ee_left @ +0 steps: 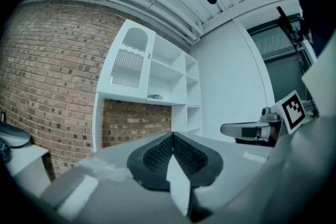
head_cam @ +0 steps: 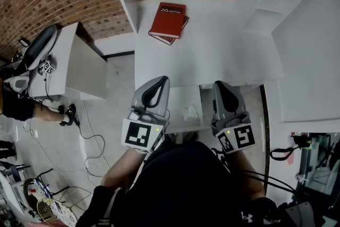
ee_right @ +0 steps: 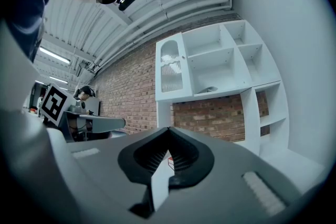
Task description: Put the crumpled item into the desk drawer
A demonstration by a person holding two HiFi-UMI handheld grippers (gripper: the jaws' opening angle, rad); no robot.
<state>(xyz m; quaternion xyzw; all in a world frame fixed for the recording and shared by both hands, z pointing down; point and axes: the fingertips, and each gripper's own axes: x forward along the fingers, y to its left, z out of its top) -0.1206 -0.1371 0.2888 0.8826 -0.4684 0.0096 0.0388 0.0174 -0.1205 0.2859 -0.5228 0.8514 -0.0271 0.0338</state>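
The crumpled item (head_cam: 189, 112) lies in the open drawer (head_cam: 178, 95). The left gripper (head_cam: 161, 81) and right gripper (head_cam: 219, 84) flank it, jaws pressed together and empty. A red book (head_cam: 168, 20) lies beyond on the counter (head_cam: 223, 50).

The only word that can be read is "Mobilier", printed in white near the top edge of the cover of the red book (head_cam: 169, 19) on the white desk (head_cam: 212, 56); a white mark stands just before the word, too small to make out. The square marker (head_cam: 139, 135) on the left tool (head_cam: 159, 82) and its twin on the right tool (head_cam: 220, 85) are black-and-white patterns with no letters or numbers; a small white emblem (head_cam: 243, 216) on dark fabric low in the head view carries no legible text.
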